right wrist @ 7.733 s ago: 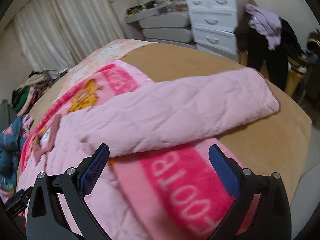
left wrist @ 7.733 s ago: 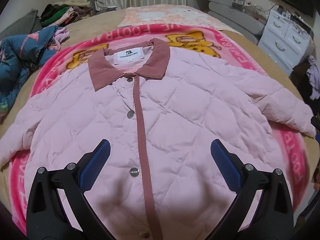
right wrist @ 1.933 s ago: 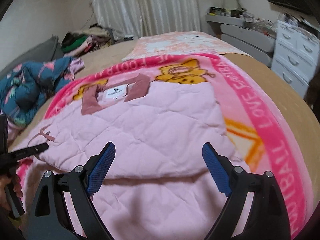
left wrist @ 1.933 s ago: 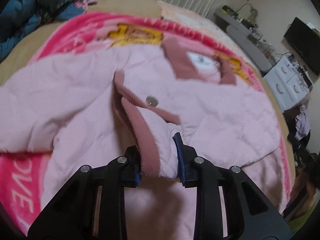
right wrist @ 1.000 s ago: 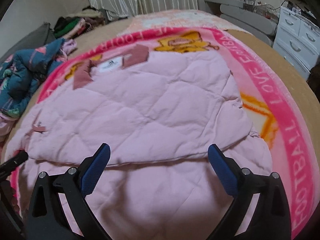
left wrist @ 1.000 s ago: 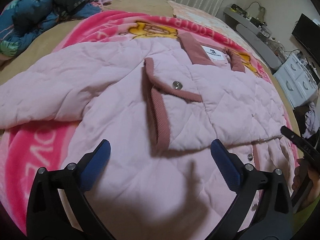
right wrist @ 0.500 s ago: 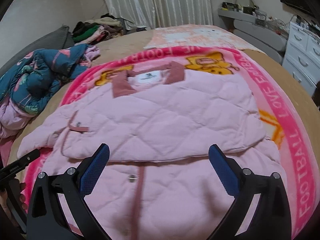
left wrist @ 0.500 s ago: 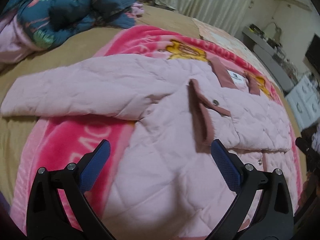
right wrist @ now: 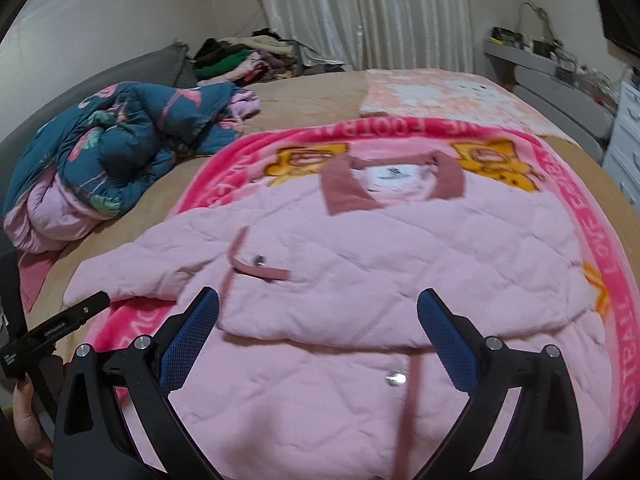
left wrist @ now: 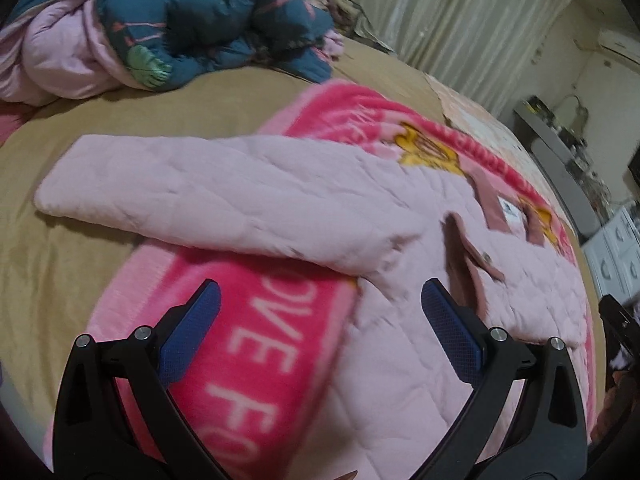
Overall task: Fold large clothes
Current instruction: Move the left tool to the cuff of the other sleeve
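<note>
Left wrist view: the left gripper (left wrist: 318, 334) is spread wide and holds nothing. Between its fingers lies the pink blanket (left wrist: 280, 344). The pink quilted jacket (left wrist: 420, 360) spreads under and past the right-hand finger. Ahead of both fingertips its outstretched sleeve (left wrist: 208, 192) runs leftward, its cuff end reaching past the blanket's edge onto bare tan bedding (left wrist: 52, 264). A bundled dark-blue quilt (left wrist: 208, 20) sits far ahead on the left.

Right wrist view: the right gripper (right wrist: 318, 334) is likewise wide apart and empty, above the jacket (right wrist: 360, 280). One sleeve lies folded across the chest between the fingertips; the collar (right wrist: 394, 182) is ahead. Blanket border (right wrist: 600, 248) shows beyond the right finger.
</note>
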